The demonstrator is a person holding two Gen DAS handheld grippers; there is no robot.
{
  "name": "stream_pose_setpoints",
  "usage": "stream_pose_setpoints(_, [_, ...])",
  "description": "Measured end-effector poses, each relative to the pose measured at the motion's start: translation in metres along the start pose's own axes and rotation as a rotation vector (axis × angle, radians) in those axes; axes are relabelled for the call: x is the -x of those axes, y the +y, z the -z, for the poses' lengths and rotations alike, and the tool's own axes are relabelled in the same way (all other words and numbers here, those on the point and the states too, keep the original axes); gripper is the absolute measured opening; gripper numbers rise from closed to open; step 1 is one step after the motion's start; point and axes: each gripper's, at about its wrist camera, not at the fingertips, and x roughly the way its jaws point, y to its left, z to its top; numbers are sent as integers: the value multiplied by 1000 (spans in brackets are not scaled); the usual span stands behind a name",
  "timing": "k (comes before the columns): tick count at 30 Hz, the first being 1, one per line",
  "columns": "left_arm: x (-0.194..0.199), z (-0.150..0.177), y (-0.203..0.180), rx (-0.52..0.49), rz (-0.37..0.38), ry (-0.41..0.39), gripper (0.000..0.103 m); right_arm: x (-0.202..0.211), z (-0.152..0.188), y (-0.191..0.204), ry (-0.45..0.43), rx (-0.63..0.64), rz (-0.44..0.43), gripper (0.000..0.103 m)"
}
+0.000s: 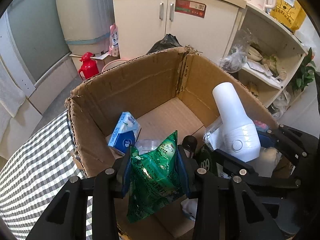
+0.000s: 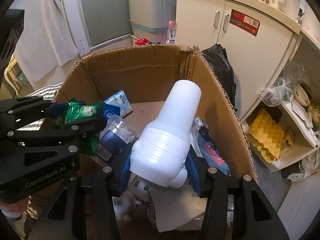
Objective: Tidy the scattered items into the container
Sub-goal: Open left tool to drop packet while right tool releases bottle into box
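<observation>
A torn cardboard box (image 1: 128,88) (image 2: 140,74) stands open in front of both grippers. My left gripper (image 1: 153,172) (image 2: 80,112) is shut on a green medicine packet (image 1: 154,176) (image 2: 80,110), held inside the box over its near edge. My right gripper (image 2: 158,170) (image 1: 250,160) is shut on a white hair-dryer-shaped device (image 2: 170,138) (image 1: 236,124), its nozzle pointing up, also inside the box. On the box floor lie a blue tissue pack (image 1: 126,134) (image 2: 116,104), a clear cotton-swab tub (image 2: 116,138) (image 1: 147,145), paper sheets and other packets.
A grey checked cloth (image 1: 36,166) lies under the box at the left. Behind stand a cream cabinet (image 1: 176,20), a black bag (image 2: 220,68), a red flask (image 1: 88,66) and open shelves (image 1: 270,64) with bagged items at the right.
</observation>
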Motion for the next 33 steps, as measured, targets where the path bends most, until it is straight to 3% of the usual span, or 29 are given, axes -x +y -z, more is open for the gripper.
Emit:
stream_pose_setpoints(2, [2, 0, -2, 0, 3, -3, 43, 3, 0, 1, -12, 3, 0, 50])
stream_pose_setpoints(6, [11, -1, -3, 10, 15, -30, 48, 12, 1, 2, -53, 8, -2, 65])
stream_pose_setpoints(21, [69, 1, 16, 85, 10, -166, 53, 63, -3, 11, -191, -16, 16, 66])
stream_pose_setpoints(25, [86, 7, 23, 105, 1, -202, 59, 78, -2, 14, -234, -33, 17, 69])
stream_pose_setpoints(27, [95, 10, 25, 112, 1, -223, 62, 87, -1, 15, -264, -43, 17, 82])
stream_pose_setpoints(33, [128, 21, 34, 144, -25, -312, 75, 112, -1, 22, -334, -62, 17, 84])
